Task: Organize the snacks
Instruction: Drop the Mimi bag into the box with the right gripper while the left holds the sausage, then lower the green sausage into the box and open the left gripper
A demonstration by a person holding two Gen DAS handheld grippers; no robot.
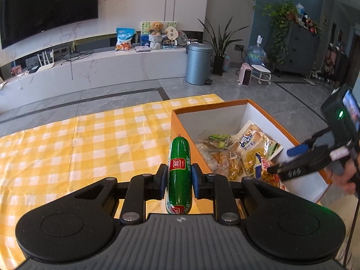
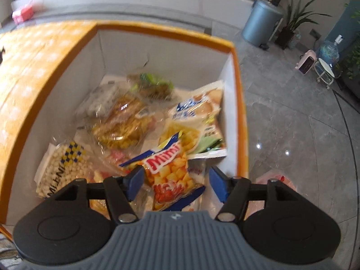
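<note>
The left hand-held gripper (image 1: 179,181) squeezes a green sausage (image 1: 180,175) tight, up over the yellow checked worktop (image 1: 67,139) beside the orange box (image 2: 236,51). The right hand-held gripper (image 2: 176,183) is wide open over the Mimi snack bag (image 2: 171,175) inside the box.

Table's got a yellow-and-white checked cloth (image 1: 78,139) spread over it, and the orange box (image 1: 180,123) sits right on that cloth at its right end, snack bags (image 2: 135,121) piled inside on the box's floor.
</note>
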